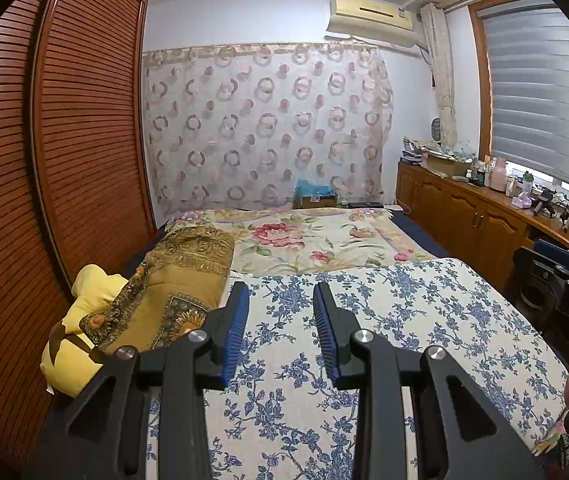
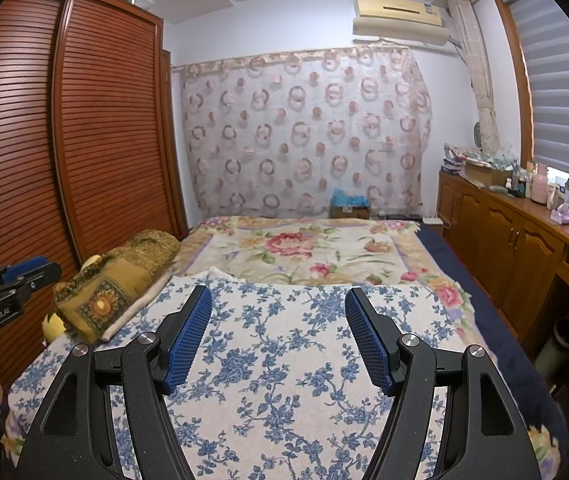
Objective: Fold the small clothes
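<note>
1. I hold my left claw (image 1: 280, 312) above the near part of the bed (image 2: 496, 300), its blue pads a narrow gap apart with nothing between them.
2. My right claw (image 2: 278, 320) hovers alongside, jaws set wide and likewise empty, tilted a little down toward the bedding.
3. Below both claws lies a blue-flowered cloth (image 1: 404, 320), spread flat over the bed's pink-flowered cover (image 1: 304, 240); I judge it serves as the surface to fold on, which is why it is smooth and bare.
4. The small clothes themselves I cannot find on that cloth. The likeliest candidate is the yellow garment (image 1: 88, 300) bunched at the left edge of the bed, beside a folded ochre patterned blanket (image 1: 180, 280) and close to the louvred wardrobe (image 1: 84, 140).
5. As I read it, folding has not begun: both claws wait apart, ready to fetch a piece from that left-hand pile and lay it out in front of me.
</note>
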The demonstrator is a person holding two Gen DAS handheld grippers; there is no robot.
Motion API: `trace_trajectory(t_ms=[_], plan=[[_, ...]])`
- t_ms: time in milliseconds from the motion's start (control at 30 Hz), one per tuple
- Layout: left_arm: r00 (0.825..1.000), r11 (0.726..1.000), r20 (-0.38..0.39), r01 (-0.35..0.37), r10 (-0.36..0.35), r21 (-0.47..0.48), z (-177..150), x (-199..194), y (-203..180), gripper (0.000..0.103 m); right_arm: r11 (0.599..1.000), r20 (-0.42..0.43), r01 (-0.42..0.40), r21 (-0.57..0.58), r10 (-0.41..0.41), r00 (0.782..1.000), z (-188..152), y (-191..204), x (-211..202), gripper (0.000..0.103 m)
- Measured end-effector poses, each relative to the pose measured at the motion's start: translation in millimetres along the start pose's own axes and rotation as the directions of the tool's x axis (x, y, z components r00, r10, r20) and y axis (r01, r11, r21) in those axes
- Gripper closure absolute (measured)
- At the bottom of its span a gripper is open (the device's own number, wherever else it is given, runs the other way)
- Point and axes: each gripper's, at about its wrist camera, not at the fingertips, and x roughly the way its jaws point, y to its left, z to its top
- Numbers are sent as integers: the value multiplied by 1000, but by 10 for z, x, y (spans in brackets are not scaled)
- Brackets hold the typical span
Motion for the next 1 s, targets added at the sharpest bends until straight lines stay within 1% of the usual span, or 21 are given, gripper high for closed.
trace_trajectory(t_ms=[1000], plan=[[1000,1000,3,1,-1,-1,-12,-7,6,71,1000,3,0,-1,0,1000,-19,-19,-2,32]])
